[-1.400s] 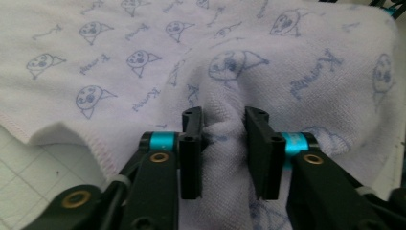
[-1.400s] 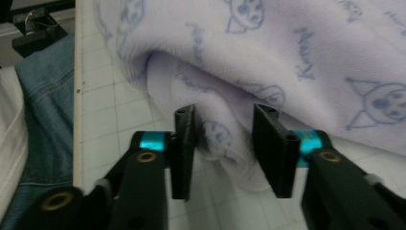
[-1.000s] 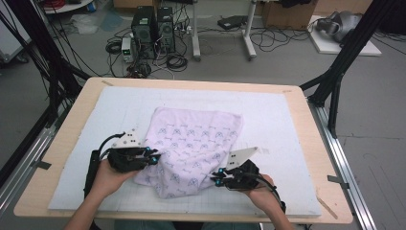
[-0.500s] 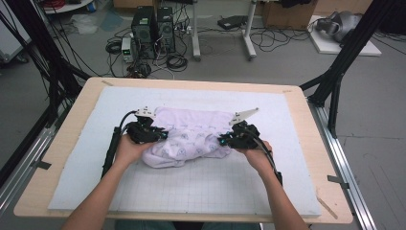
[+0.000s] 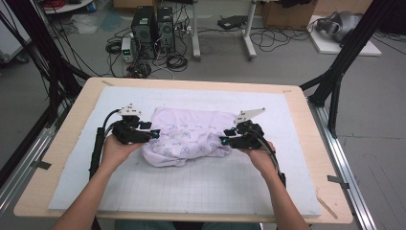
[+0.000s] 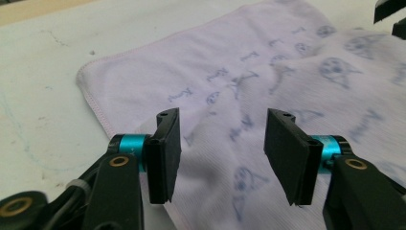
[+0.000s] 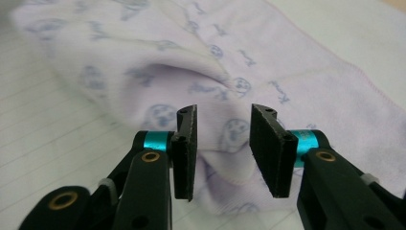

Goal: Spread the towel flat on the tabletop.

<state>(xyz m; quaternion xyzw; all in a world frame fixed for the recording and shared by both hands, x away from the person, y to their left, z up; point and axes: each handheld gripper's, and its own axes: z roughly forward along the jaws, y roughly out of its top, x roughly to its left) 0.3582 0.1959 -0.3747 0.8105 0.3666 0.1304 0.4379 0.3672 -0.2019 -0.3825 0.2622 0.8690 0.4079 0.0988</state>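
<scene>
on the white mat [image 5: 191, 191] in the middle of the table [image 5: 62, 143] lies a pale lilac printed cloth [image 5: 191, 136], folded over and rumpled. the left gripper [image 5: 154, 134] sits at its left edge, the right gripper [image 5: 223, 141] at its right edge. both have just been opening; their jaws stand apart over the cloth, pads clamping nothing.

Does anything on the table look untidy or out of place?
Yes. The lilac towel lies folded unevenly: its near edge bulges and wrinkles, not flat. Nothing looks spilled or damaged.
</scene>
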